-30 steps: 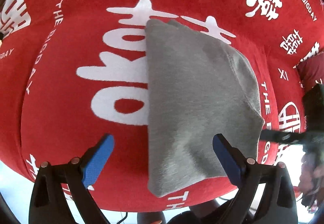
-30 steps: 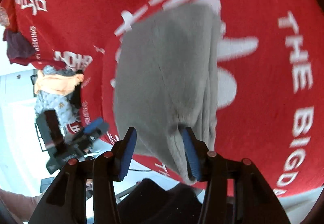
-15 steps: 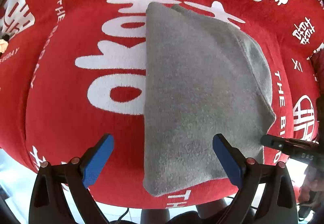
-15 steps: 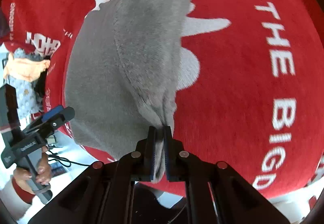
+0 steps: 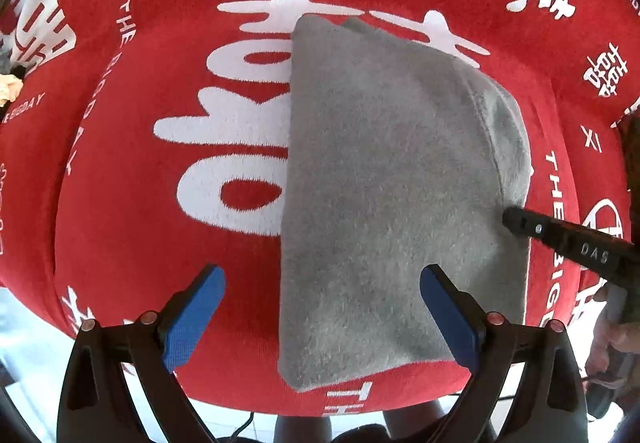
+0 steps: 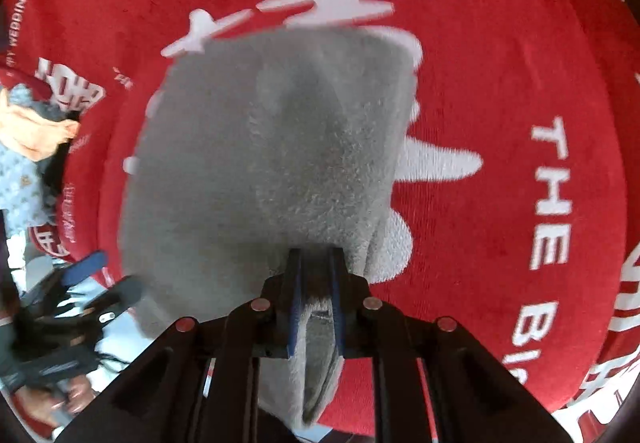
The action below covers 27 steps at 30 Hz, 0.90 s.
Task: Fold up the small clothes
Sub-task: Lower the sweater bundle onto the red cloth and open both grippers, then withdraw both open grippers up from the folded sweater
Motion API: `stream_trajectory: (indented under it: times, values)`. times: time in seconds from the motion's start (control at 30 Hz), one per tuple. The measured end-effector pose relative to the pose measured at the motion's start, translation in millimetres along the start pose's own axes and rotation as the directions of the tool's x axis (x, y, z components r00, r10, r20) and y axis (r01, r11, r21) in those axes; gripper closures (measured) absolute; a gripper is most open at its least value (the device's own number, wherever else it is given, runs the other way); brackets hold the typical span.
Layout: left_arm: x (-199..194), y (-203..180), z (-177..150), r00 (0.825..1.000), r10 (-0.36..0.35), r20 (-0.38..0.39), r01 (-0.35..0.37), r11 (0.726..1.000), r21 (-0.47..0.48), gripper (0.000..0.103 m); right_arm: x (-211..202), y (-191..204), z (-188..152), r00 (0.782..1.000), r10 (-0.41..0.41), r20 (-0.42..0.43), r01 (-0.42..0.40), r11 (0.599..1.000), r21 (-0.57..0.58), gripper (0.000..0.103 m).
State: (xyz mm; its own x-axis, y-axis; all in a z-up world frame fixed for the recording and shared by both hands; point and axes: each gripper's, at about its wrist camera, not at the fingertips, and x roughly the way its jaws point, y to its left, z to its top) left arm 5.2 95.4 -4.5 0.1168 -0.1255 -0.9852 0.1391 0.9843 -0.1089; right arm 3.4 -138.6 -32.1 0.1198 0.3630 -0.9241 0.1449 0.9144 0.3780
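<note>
The right claw [image 6: 316, 275] is pinching the near edge of the soft grey fleece garment [image 6: 272, 171], its jaws easing slightly apart with cloth bunched between them. The left claw [image 5: 320, 317] is hovering spread wide and empty above that garment, which is lying folded over on the red desk cover with white lettering [image 5: 160, 43]. By the look of it, another fold is remaining. A pile of other clothes [image 6: 28, 147] is waiting at the desk's edge.

Plain grey garment [image 5: 384, 179] on a red cloth [image 5: 120, 243] printed with white characters and lettering.
</note>
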Motion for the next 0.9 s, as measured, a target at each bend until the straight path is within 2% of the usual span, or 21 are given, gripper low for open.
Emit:
stream_trajectory:
  times: [0.07, 0.1, 0.13, 0.17, 0.4, 0.57, 0.67, 0.7, 0.8, 0.9]
  values:
    - [-4, 2, -2, 1.000, -0.002, 0.014, 0.002, 1.000, -0.003, 0.005, -8, -6, -4, 1.000, 0.011, 0.001, -0.011, 1.000, 0.022, 0.088]
    - [-5, 2, -2, 1.000, 0.001, 0.015, -0.001, 1.000, -0.003, 0.005, -12, -9, -6, 1.000, 0.001, -0.003, -0.001, 0.999, 0.035, 0.082]
    - [-5, 3, -2, 1.000, 0.001, 0.010, -0.001, 1.000, -0.001, 0.005, -16, -13, -9, 1.000, -0.017, -0.013, 0.017, 0.999, 0.048, 0.066]
    - [-5, 3, -2, 1.000, 0.002, 0.006, -0.002, 1.000, 0.001, 0.005, -20, -16, -11, 1.000, -0.023, -0.013, 0.024, 0.998, 0.053, 0.061]
    - [-16, 5, -2, 1.000, 0.004, 0.008, -0.004, 1.000, 0.019, 0.005, -48, -20, -30, 0.998, -0.055, -0.024, 0.057, 0.995, 0.084, 0.058]
    - [-22, 0, -3, 0.999, 0.032, -0.019, -0.031, 0.998, 0.060, 0.005, -58, -11, -45, 0.996, -0.077, -0.043, 0.081, 0.992, 0.101, 0.045]
    - [-31, -2, -5, 0.999, -0.013, -0.034, 0.015, 0.998, 0.068, 0.005, -63, -1, -49, 0.996, -0.078, -0.052, 0.083, 0.991, 0.106, 0.039]
    - [-37, -3, -7, 0.999, -0.027, -0.028, 0.029, 0.997, 0.070, 0.005, -65, 3, -50, 0.996, -0.073, -0.054, 0.079, 0.991, 0.106, 0.034]
    - [-53, -6, -10, 1.000, -0.018, -0.006, 0.018, 0.996, 0.088, 0.005, -73, 17, -53, 0.996, -0.072, -0.047, 0.076, 0.992, 0.097, 0.022]
    - [-65, -5, -12, 1.000, -0.021, -0.005, 0.022, 0.996, 0.083, 0.005, -85, 34, -53, 0.996, -0.094, -0.006, 0.094, 0.993, 0.076, 0.019]
